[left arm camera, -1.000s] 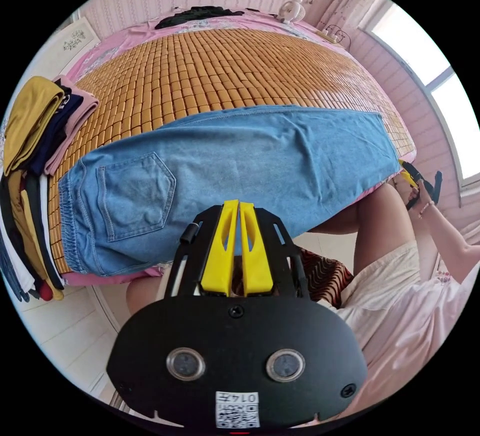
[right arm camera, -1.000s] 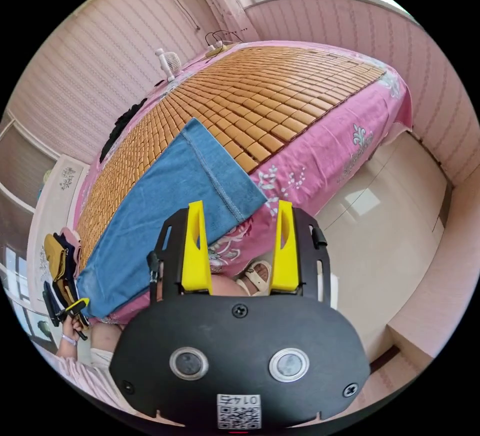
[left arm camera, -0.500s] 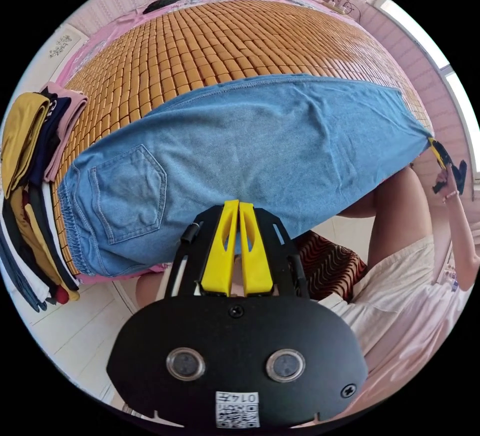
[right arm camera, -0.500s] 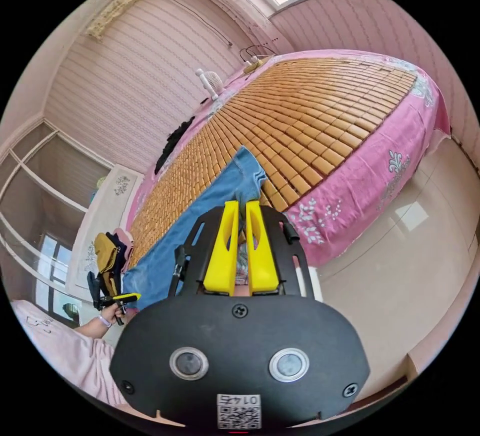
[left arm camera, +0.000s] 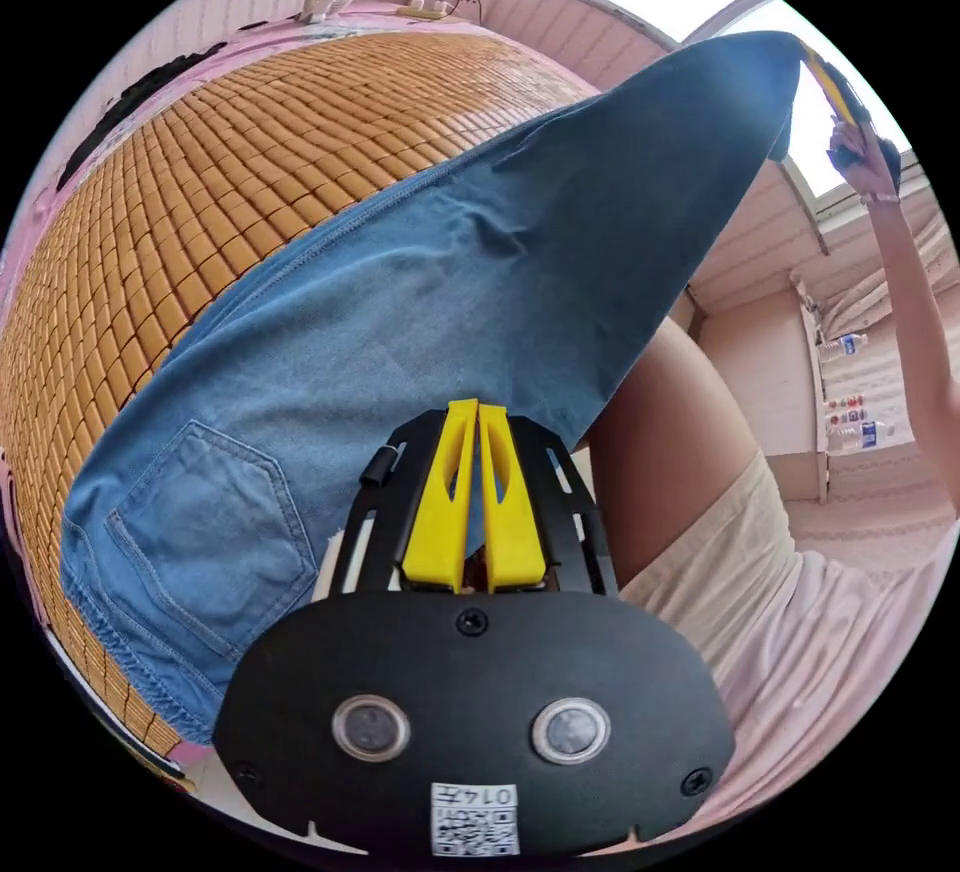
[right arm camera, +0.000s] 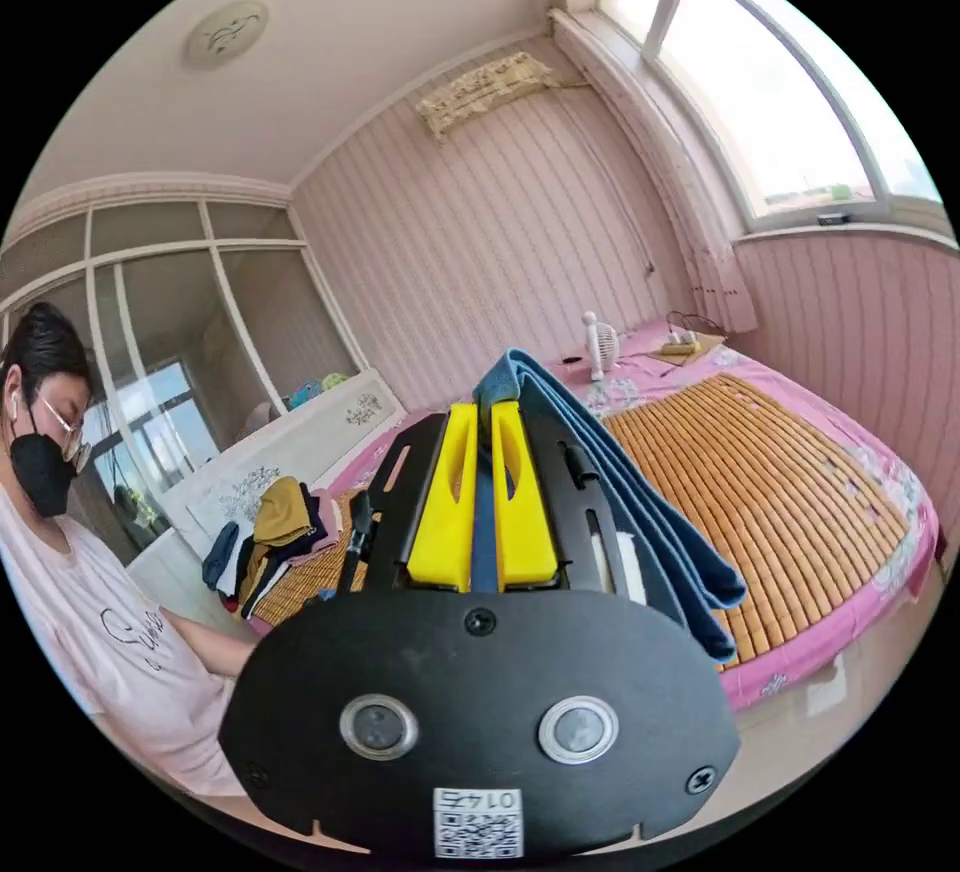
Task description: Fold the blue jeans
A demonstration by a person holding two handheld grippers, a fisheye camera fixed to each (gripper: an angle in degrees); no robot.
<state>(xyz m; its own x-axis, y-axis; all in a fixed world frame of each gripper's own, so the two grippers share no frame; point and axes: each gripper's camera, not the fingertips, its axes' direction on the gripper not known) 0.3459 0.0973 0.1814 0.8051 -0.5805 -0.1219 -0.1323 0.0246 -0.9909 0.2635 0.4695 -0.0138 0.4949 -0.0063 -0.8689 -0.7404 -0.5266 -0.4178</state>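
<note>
Your blue jeans (left arm camera: 400,312) run diagonally across the left gripper view, soft light denim with a stitched patch pocket and gathered waistband at lower left, the leg end lifted to the upper right; the waist part lies on the bamboo mat (left arm camera: 200,162). Your left gripper (left arm camera: 478,502) at centre has its yellow jaws pressed together on the jeans' near edge. Your right gripper (right arm camera: 480,502) at centre of the right gripper view is clamped on a fold of denim, which drapes down to the right of the jaws. The mat is small glossy amber tiles in rows, over a pink floral bedsheet (right arm camera: 850,612). Clothes pile (right arm camera: 280,532) at left centre; small white fan (right arm camera: 600,342) upper centre. Striped pink walls, arched window (right arm camera: 760,92) upper right.
</note>
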